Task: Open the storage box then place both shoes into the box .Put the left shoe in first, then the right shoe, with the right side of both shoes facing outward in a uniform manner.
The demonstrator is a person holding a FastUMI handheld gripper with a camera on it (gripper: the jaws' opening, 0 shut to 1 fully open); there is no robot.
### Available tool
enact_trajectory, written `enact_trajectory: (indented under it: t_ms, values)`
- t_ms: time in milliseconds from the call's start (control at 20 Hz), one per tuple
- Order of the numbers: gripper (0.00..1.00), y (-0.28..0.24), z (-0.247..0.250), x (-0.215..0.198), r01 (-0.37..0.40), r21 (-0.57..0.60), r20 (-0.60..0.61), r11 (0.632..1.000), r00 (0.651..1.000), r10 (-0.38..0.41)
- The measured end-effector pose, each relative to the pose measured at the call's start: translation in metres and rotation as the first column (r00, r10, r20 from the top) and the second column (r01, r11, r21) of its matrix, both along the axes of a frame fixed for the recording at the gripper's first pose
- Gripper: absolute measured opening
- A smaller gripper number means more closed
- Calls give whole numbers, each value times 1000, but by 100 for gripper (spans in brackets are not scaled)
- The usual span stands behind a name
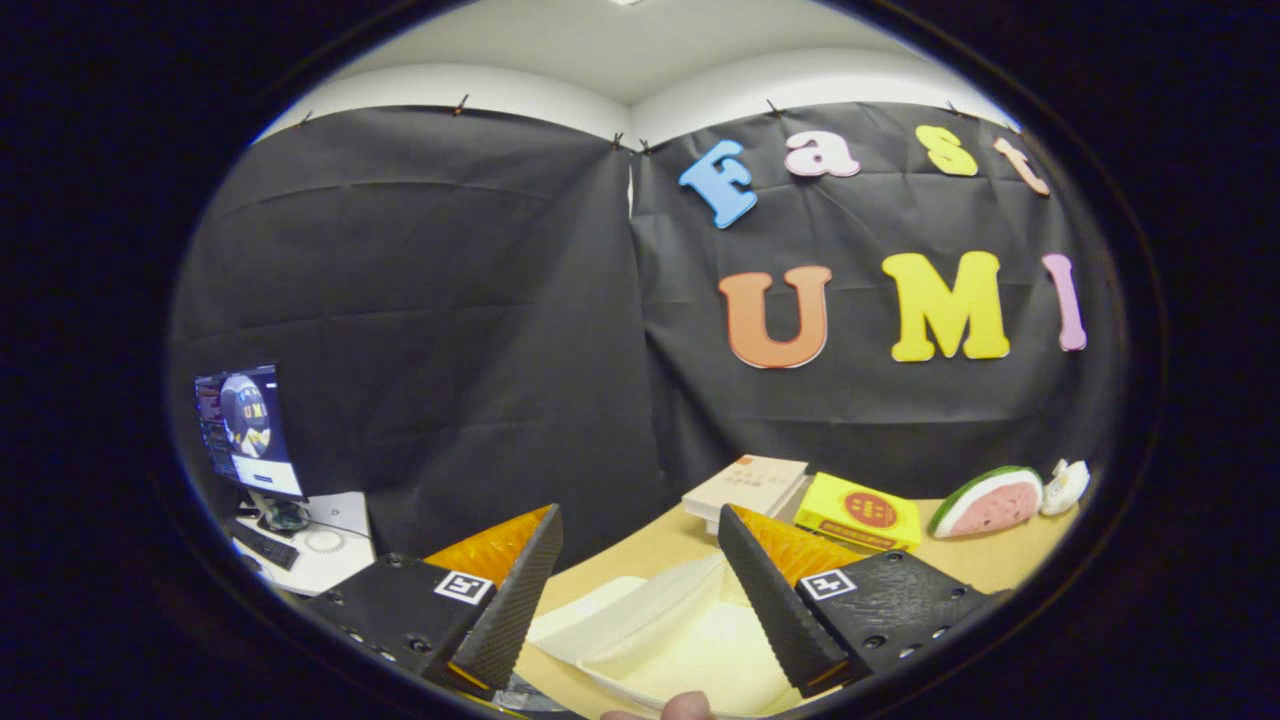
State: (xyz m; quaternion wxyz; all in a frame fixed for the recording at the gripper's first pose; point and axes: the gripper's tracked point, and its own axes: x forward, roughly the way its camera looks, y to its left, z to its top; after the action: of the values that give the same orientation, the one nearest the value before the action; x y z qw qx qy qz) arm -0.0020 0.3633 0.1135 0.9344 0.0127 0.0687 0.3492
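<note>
My gripper (638,512) is open, its two fingers spread wide and raised above the wooden table (640,555). Between and below the fingers lies a pale, whitish storage box (690,650); a flat white panel of it (620,610) slants up toward the left finger. I cannot tell whether this panel is its lid. Neither finger touches the box. A person's fingertip (685,706) shows at the box's near edge.
Beyond the right finger, at the back of the table, lie a pale book (745,483), a yellow packet (860,512), a watermelon-slice toy (990,500) and a small white figure (1066,485). Past the left finger, a monitor (245,430) and keyboard (265,545) sit on a white desk.
</note>
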Motion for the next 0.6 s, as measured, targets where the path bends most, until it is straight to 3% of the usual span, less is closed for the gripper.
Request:
enact_trajectory:
  t_ms: [300,600]
  values:
    - [95,-112,-6,14,119,-33,33,992,993,-118]
    - [95,-238,-25,34,276,-50,24,960,961,-275]
